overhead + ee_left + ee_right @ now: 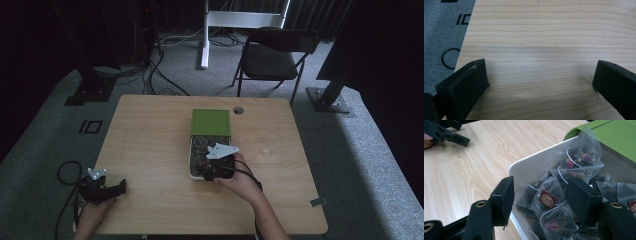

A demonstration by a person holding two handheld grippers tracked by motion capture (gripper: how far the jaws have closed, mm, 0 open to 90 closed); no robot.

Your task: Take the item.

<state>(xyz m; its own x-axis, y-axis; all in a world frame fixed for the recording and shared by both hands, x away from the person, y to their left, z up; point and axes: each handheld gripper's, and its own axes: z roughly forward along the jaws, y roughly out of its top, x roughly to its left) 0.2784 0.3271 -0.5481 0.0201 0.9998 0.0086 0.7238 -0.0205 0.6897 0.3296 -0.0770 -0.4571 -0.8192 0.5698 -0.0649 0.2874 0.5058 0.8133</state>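
A white box [190, 161] with a slid-back green lid [210, 121] sits mid-table, holding several clear pyramid tea bags. My right gripper [216, 167] hangs over the box's near end. In the right gripper view its jaws [542, 192] stand apart: the left one is over the box's white wall [529, 167], the right one is among the bags. A tea bag with a dark red tag [548, 198] lies between them, with neither pad pressing on it. My left gripper [107, 189] rests at the table's front left corner, open over bare wood [540, 75].
The wooden table [150, 145] has a round cable hole [238, 109] behind the box. On the carpet beyond stand a black folding chair [272, 55], a white stand [240, 20] and black frame feet with cables. The left gripper [446, 132] appears far off in the right gripper view.
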